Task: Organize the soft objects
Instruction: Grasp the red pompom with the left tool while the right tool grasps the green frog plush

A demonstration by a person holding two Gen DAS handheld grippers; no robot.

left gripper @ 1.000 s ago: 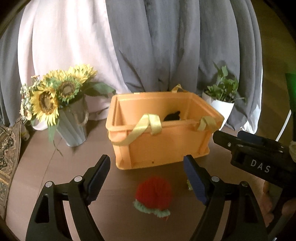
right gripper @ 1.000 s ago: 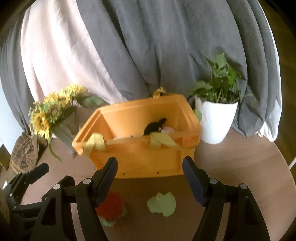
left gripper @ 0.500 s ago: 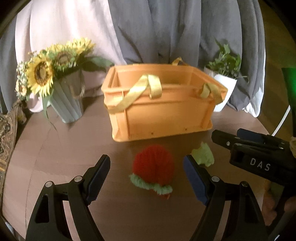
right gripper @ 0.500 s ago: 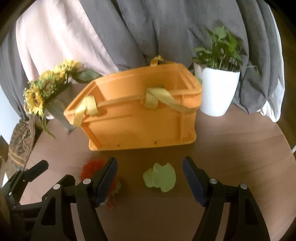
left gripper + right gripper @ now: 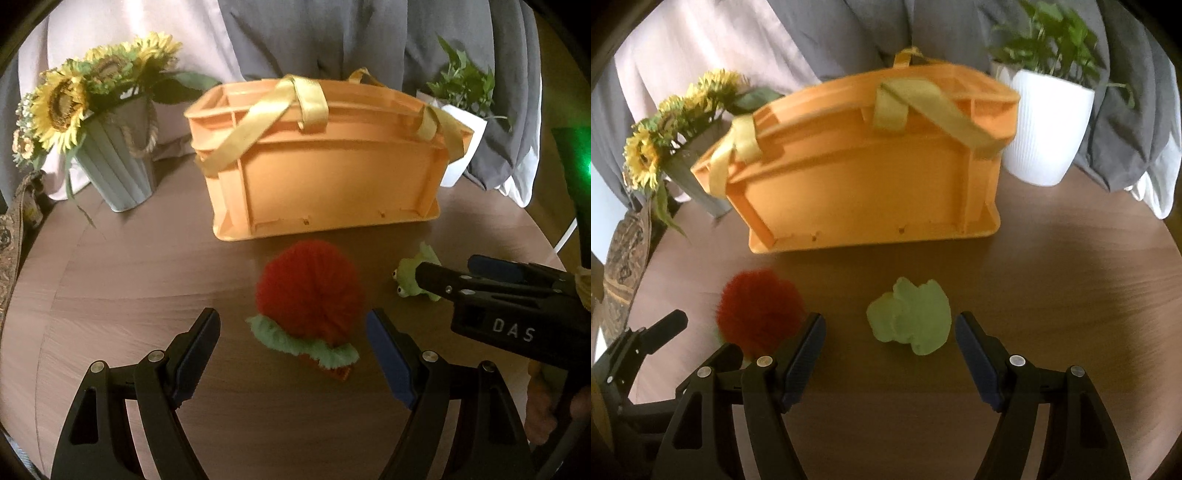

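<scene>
Fuzzy red pompom toy w/ green fringe (image 5: 308, 291) lies on the round brown wooden surface (image 5: 129, 280), just in front of the orange plastic crate w/ yellow fabric handles (image 5: 332, 173). The small light-green frog plush (image 5: 910, 319) lies beside it, to its right, also in front of the crate; the two toys are near each other, not touching.

Crate interior can't be seen from either wrist view at this angle, only its front wall, rim and straps. Left of the crate: grey ribbed vase w/ artificial sunflowers (image 5: 114, 162). Right of it: white ribbed pot w/ a green leafy plant (image 5: 1047, 122). Grey and pale pink curtains (image 5: 332, 33) hang behind.

Left tool (image 5: 293, 345) is low over the surface, pointing toward the crate, fingers spread wide; the red toy sits btwn them and slightly ahead, the right pad close to its fringe, contact not clear. Nothing gripped.

Right tool (image 5: 890, 345) is also low, fingers spread wide, empty; the frog plush sits btwn the tips, a bit ahead, w/ gaps on both sides. In the left wrist view the right tool's black body marked "DAS" comes in from the right and covers part of the frog.
</scene>
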